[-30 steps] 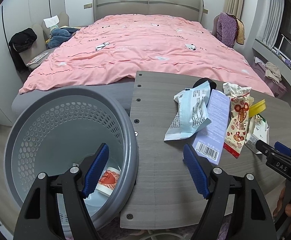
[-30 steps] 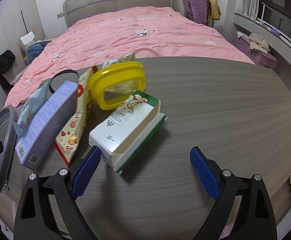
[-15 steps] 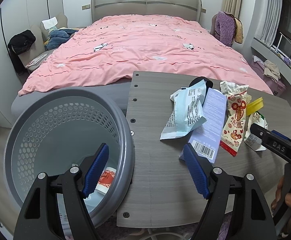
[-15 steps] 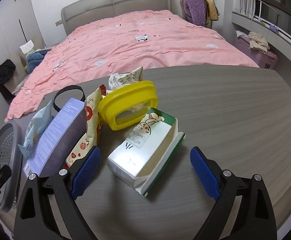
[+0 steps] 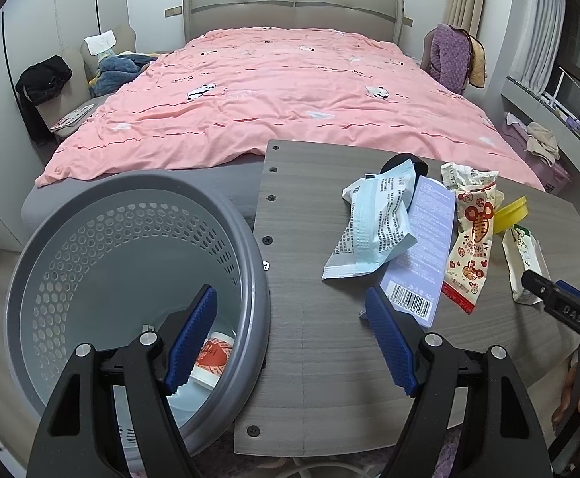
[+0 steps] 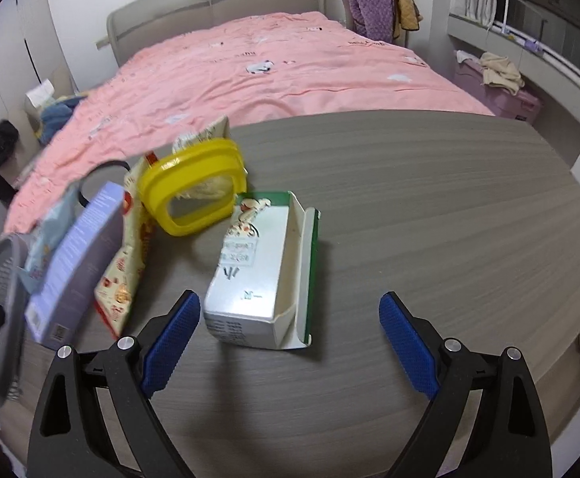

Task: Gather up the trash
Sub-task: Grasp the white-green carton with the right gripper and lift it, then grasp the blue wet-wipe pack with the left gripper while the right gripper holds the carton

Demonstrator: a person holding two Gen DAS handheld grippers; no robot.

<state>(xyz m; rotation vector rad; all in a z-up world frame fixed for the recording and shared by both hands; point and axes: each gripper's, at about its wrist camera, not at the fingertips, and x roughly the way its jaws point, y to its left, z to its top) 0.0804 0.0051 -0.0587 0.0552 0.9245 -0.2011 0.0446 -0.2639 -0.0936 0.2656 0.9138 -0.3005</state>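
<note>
Trash lies on the grey wooden table (image 5: pixel 309 342): a light blue wrapper (image 5: pixel 373 227), a lavender box (image 5: pixel 421 259), a red-and-cream snack bag (image 5: pixel 471 255), a yellow lid (image 6: pixel 194 191) and a white-and-green carton (image 6: pixel 258 275). A grey perforated basket (image 5: pixel 90 247) stands left of the table with a white cup with a red label (image 5: pixel 210 362) inside. My left gripper (image 5: pixel 290 342) is open and empty, straddling the basket rim and table edge. My right gripper (image 6: pixel 290 342) is open and empty, just in front of the carton.
A bed with a pink duvet (image 5: pixel 290 91) fills the space behind the table. A chair with purple clothes (image 6: pixel 373 8) stands at the bed's far right. A windowsill with clothes (image 6: pixel 497 67) runs along the right wall.
My right gripper has moved closer to the carton, which now sits between its open fingers' line. My left gripper has drawn back slightly and shifted; both stayed open.
</note>
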